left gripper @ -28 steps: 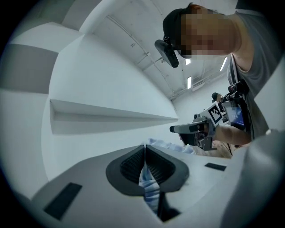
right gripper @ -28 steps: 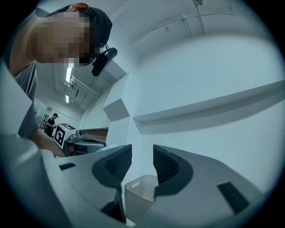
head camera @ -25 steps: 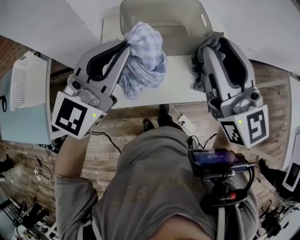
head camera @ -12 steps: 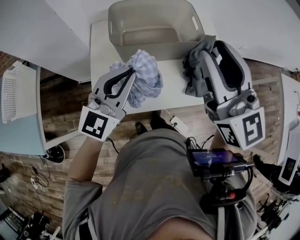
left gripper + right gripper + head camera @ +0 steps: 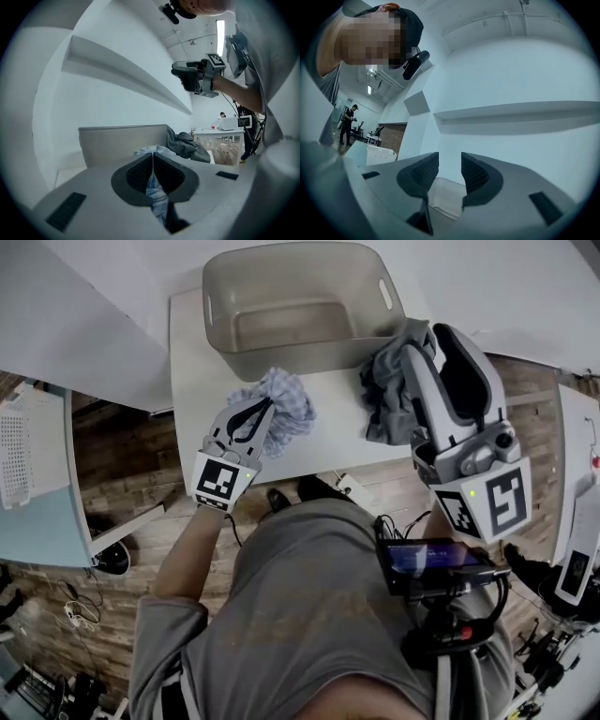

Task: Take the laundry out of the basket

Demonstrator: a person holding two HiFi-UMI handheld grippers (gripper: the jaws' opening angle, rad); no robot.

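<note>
The beige laundry basket (image 5: 300,306) stands empty at the back of the white table (image 5: 187,390). My left gripper (image 5: 265,409) is low over the table's front left, shut on a blue checked cloth (image 5: 286,404); in the left gripper view the cloth (image 5: 157,197) is pinched between the pads. A grey garment (image 5: 382,390) lies in a heap on the table, right of the basket (image 5: 117,140). My right gripper (image 5: 422,338) hovers high over that heap. Its jaws stand apart with nothing between them, and the right gripper view shows only the basket's rim (image 5: 443,197) in the gap.
The table's front edge runs just behind both grippers, with wooden floor below it. A white perforated crate (image 5: 19,442) sits on a pale blue surface at the far left. Another white table (image 5: 581,521) stands at the right edge.
My left gripper has dropped down and forward with the blue checked cloth, from in front of the basket to the table's front left. The right gripper has barely moved.
</note>
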